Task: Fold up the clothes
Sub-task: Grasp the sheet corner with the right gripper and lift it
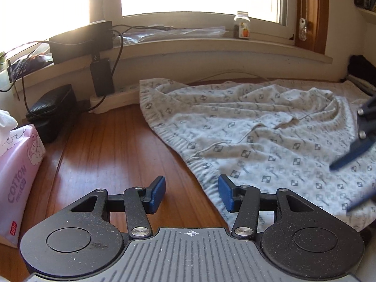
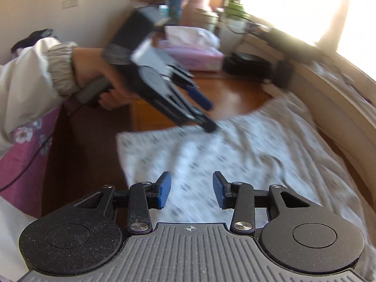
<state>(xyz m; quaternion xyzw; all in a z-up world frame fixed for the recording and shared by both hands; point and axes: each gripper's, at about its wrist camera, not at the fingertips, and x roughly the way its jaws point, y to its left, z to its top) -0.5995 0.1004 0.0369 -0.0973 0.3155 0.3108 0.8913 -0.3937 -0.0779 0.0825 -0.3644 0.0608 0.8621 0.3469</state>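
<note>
A pale grey garment (image 1: pixel 258 129) with small dark checks, an elastic hem and a drawstring lies rumpled on the wooden table (image 1: pixel 112 145). My left gripper (image 1: pixel 191 193) hovers open at the garment's near left edge. Its left pad is over bare wood and its right pad over the hem, with nothing held. My right gripper (image 1: pixel 340 188) shows blurred at the right edge, above the cloth. In the right wrist view my right gripper (image 2: pixel 191 192) is open over the blurred garment (image 2: pixel 235 152). A hand in a cream sleeve (image 2: pixel 47 75) holds the left gripper (image 2: pixel 209 116) at the cloth's far edge.
A pink tissue pack (image 1: pixel 16 171), a black case (image 1: pixel 51 110) and a white power strip (image 1: pixel 112 98) with a black adapter stand at the table's left and back. A jar (image 1: pixel 243 25) sits on the window sill. Pink floral fabric (image 2: pixel 25 141) lies left of the table.
</note>
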